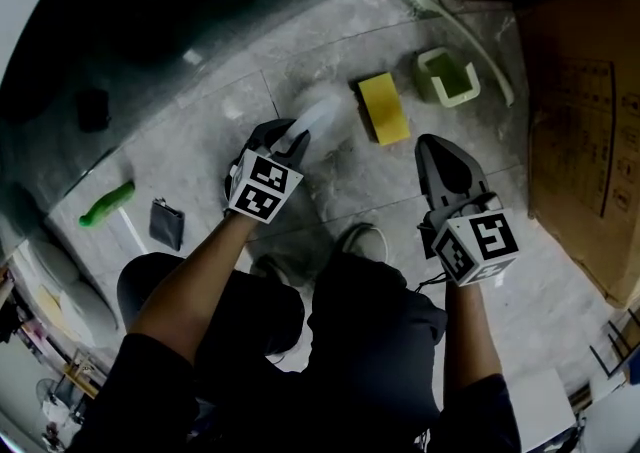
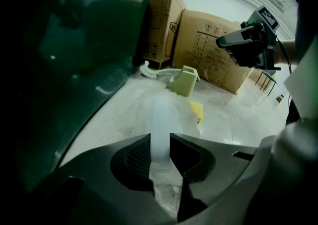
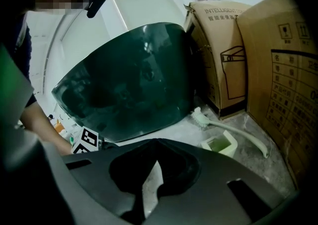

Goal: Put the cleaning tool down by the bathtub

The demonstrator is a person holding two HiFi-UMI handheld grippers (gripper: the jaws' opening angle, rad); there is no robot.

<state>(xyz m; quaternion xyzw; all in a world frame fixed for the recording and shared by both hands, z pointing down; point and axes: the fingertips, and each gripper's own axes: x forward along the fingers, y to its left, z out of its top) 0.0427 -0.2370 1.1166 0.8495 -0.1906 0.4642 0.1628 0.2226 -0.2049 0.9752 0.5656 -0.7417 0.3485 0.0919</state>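
The left hand-held gripper was clenched on the cleaning tool, a pale translucent piece. In the left gripper view its jaws pressed the tool from both sides, and the tool ran forward out of the gripper. The tool lay low over the floor just beside the dark green bathtub, with its far end towards a yellow sponge. Whether it touched the floor could not be told.

The right hand-held gripper hung to the right of the sponge, apart from the tool. In its own view the jaws met at the tips with nothing between them.

Beyond the sponge stood a light green holder, and a white brush lay behind it, near cardboard boxes. On the floor by the person's left arm lay a green item and a small dark pouch, both close to the tub.
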